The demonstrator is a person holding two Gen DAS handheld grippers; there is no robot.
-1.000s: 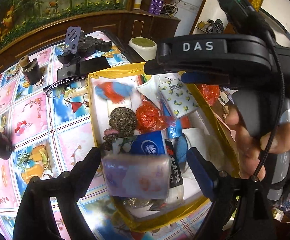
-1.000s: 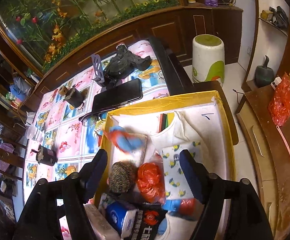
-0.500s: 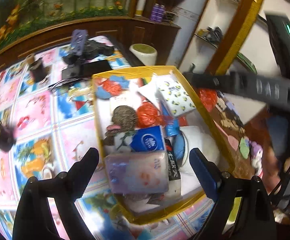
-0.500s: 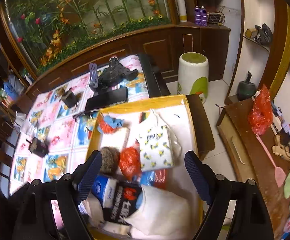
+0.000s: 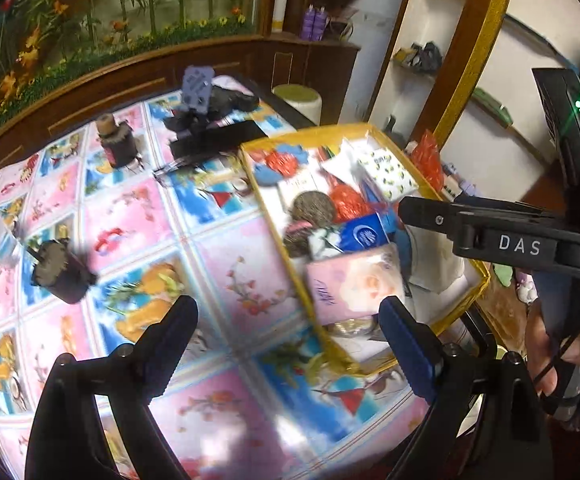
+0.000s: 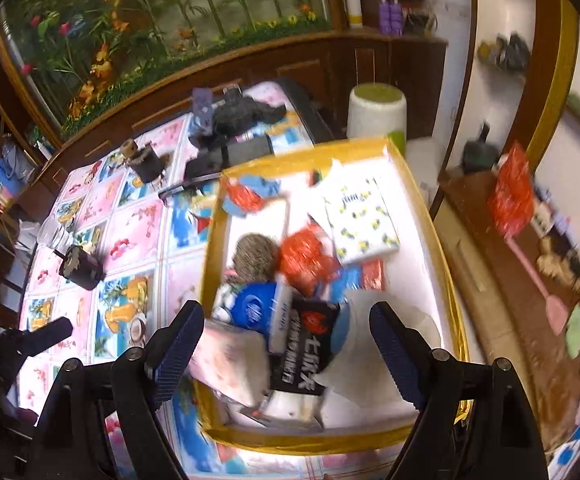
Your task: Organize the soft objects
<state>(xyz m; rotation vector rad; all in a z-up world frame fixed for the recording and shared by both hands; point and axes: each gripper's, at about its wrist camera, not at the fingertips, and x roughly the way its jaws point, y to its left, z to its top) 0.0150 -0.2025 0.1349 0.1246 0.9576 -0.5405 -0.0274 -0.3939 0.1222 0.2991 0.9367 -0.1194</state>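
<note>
Soft packs and pouches crowd a yellow-rimmed box (image 6: 434, 216) on a picture-tiled tabletop (image 5: 137, 216).

A pink tissue pack (image 5: 354, 282) lies at the box's near end beside a blue pack (image 6: 255, 306). The left gripper (image 5: 285, 344) hangs over the tabletop, fingers spread and empty; the right gripper (image 6: 285, 340) hangs over the box, also spread wide, gripping nothing.

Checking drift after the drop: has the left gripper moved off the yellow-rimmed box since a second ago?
Yes. The left gripper has swung left: its jaws framed the yellow-rimmed box earlier and now mostly span the floral tablecloth beside it.
</note>
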